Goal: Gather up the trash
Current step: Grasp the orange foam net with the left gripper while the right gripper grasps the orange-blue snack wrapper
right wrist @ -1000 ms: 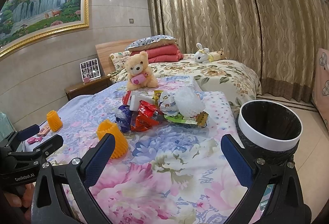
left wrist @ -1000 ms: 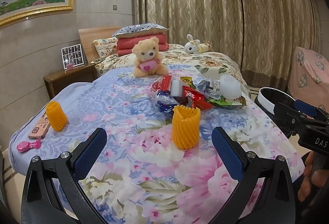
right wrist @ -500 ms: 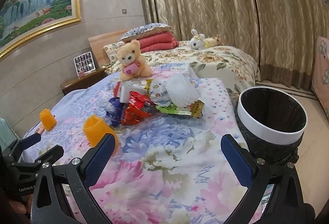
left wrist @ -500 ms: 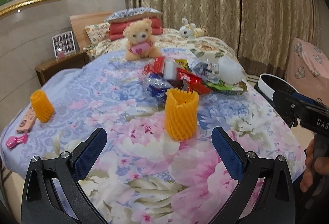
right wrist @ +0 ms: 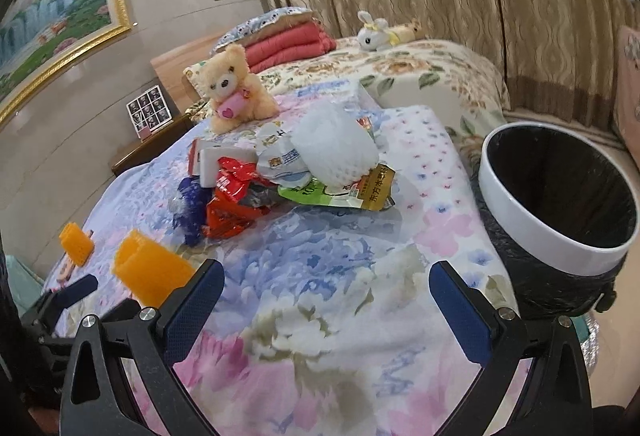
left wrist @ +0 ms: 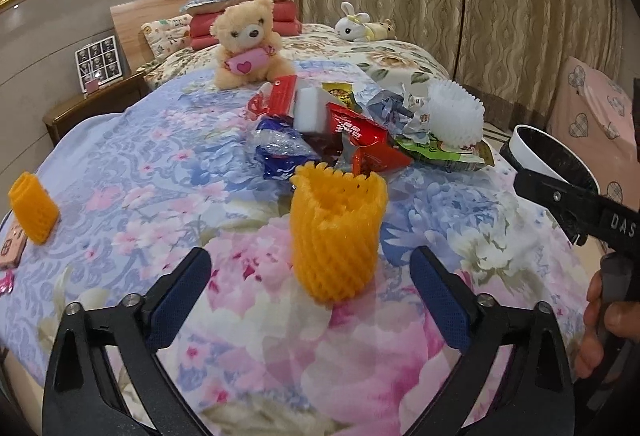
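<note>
An orange foam net sleeve (left wrist: 336, 232) stands upright on the floral bedspread (left wrist: 168, 171), just ahead of my open, empty left gripper (left wrist: 310, 276). It also shows in the right wrist view (right wrist: 150, 272). A second orange sleeve (left wrist: 34, 205) stands at the left. A pile of wrappers (left wrist: 356, 131) with a white foam net (left wrist: 454, 115) lies further back, and shows in the right wrist view (right wrist: 288, 175). My right gripper (right wrist: 324, 288) is open and empty over the bedspread. A white-rimmed bin with a black bag (right wrist: 560, 207) stands beside the bed at right.
A teddy bear (left wrist: 246, 43) sits behind the pile. A plush rabbit (left wrist: 358, 23) lies on the far bed. A nightstand with a photo frame (left wrist: 98, 65) is at the left. A pink phone-like item (left wrist: 12, 248) lies at the bed's left edge.
Both grippers have moved forward and lower over the bed. The near orange sleeve now sits close between my left fingers. The bin looms larger in the right view.
</note>
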